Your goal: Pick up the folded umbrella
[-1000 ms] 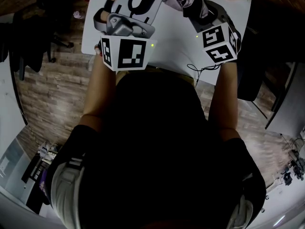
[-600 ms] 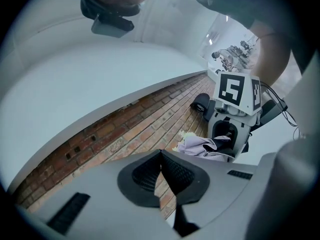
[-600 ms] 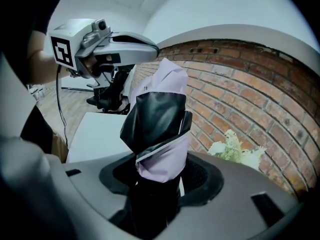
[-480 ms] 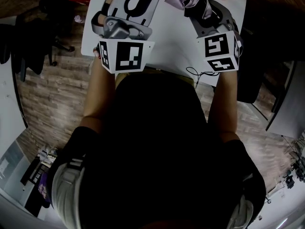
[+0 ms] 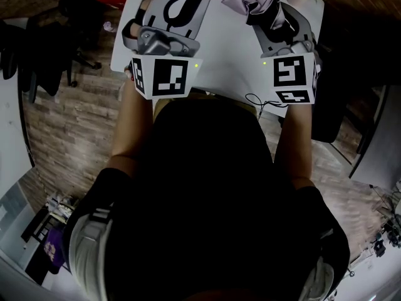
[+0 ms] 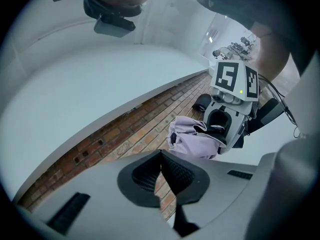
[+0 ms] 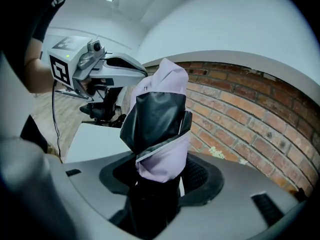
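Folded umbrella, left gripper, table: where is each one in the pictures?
folded umbrella (image 7: pixel 156 119): right gripper view, its black panel.
left gripper (image 6: pixel 161 155): left gripper view, between its fingertips.
table (image 5: pixel 229 58): head view, bare white top.

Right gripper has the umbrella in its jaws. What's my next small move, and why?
Probably lift the right gripper a little higher without loosening it. Its jaws clamp the folded umbrella near one end, so most of it sticks out past them, and the white table lies below. The left gripper is shut, empty and apart from the umbrella, so it gives no support.
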### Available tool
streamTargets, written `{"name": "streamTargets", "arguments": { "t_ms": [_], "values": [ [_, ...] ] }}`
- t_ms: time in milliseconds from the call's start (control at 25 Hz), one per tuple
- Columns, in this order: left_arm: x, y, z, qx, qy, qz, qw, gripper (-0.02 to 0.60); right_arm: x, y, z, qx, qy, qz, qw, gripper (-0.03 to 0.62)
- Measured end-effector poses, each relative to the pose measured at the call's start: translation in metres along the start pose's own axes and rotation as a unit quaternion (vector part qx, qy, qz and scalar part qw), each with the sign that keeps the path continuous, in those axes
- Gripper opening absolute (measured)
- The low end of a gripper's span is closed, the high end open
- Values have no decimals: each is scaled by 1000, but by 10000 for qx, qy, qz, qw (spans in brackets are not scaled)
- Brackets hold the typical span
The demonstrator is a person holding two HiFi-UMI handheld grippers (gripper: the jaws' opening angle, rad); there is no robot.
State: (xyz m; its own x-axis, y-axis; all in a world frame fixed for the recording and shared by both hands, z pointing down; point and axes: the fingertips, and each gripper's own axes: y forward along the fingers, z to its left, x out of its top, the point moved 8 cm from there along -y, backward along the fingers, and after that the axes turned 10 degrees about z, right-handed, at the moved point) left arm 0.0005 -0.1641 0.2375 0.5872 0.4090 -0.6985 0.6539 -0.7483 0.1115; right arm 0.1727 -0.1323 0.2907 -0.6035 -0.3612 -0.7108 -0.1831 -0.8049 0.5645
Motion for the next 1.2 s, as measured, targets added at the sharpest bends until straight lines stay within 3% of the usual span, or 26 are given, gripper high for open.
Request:
{"name": "streamTargets", "arguments": {
  "t_ms": [520,1200],
  "values": [
    [5,-29,-6,224,79,0,9997,12,14,-32,15,-475,-153,-652,9966,242],
    [7,-32,2,411,61,30,9991,12,24,-43,14,-791,-311,-1042,9909,242]
  ]
}}
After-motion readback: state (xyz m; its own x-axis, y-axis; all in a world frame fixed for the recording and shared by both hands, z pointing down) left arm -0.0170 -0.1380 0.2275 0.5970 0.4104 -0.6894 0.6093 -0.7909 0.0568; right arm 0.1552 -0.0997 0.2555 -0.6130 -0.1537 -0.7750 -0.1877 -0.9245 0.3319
